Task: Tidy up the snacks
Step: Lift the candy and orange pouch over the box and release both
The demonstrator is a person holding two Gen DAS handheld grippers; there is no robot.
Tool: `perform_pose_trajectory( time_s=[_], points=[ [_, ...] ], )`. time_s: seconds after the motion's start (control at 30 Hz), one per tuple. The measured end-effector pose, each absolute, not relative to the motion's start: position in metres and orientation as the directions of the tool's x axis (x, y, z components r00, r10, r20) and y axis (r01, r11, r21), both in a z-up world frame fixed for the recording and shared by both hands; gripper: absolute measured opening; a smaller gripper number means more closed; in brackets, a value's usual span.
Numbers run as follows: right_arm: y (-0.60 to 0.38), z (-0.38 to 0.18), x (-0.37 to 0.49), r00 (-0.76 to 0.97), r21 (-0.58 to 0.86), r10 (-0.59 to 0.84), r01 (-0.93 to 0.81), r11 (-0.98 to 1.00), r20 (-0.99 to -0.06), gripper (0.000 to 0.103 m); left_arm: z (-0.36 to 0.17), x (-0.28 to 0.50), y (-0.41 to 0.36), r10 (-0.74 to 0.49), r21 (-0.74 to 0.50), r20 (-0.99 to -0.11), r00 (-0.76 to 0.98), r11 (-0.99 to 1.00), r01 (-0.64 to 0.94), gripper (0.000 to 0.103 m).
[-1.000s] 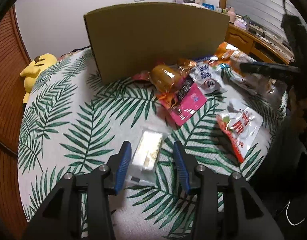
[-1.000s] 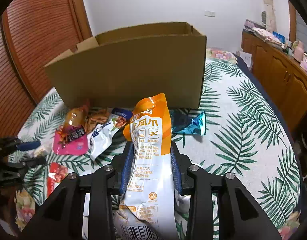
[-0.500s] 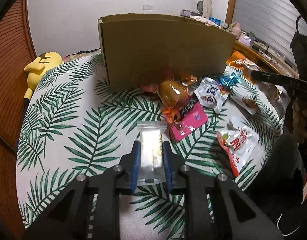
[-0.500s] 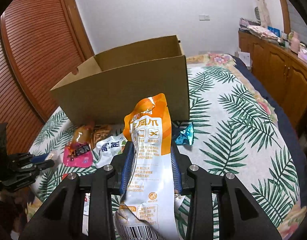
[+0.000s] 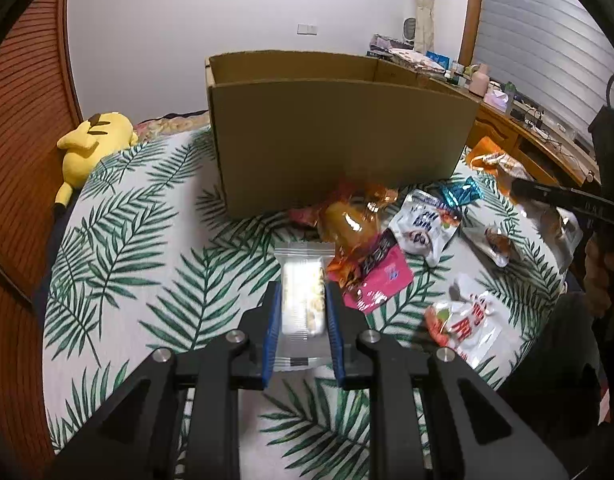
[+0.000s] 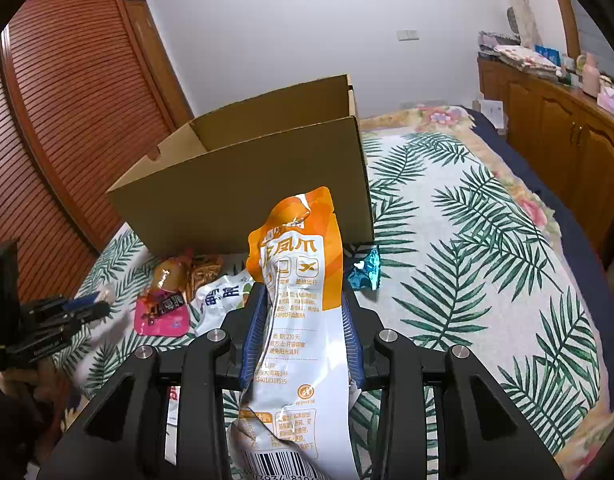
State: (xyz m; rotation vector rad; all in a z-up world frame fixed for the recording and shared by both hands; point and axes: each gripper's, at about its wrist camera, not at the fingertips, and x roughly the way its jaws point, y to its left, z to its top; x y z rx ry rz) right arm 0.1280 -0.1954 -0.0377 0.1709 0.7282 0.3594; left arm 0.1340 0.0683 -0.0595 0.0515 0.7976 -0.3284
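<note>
Bedspread (image 6: 487,280) bare right of cardboard box (image 6: 259,184), snacks (image 5: 387,248) crowding its front edge

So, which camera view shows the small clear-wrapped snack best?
The left wrist view: the clear-wrapped snack sits centred between the left gripper pads, wrapper and contents visible. The right wrist view shows only that gripper, far left; the snack is indistinct.

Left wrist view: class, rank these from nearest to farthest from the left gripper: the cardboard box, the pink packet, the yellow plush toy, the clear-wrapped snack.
1. Clear-wrapped snack: clamped between the left gripper's fingers.
2. Pink packet: just right of the fingertips, on the leaf-print cover.
3. Cardboard box: straight ahead, behind the snack pile.
4. Yellow plush toy: far left, by the bed's edge.
</note>
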Motion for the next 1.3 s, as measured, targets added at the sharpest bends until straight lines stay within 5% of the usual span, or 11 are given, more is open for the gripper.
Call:
perform_pose_trajectory(
  time_s=[1.3],
  points=[
    [-0.219,0.028,0.159,0.747,0.251,0.439,-0.361,0.898,-0.499,0.035,0.019,0.193,0.024,-0.338,-0.103,-0.555,0.760,0.935,0.340,0.020]
  ],
)
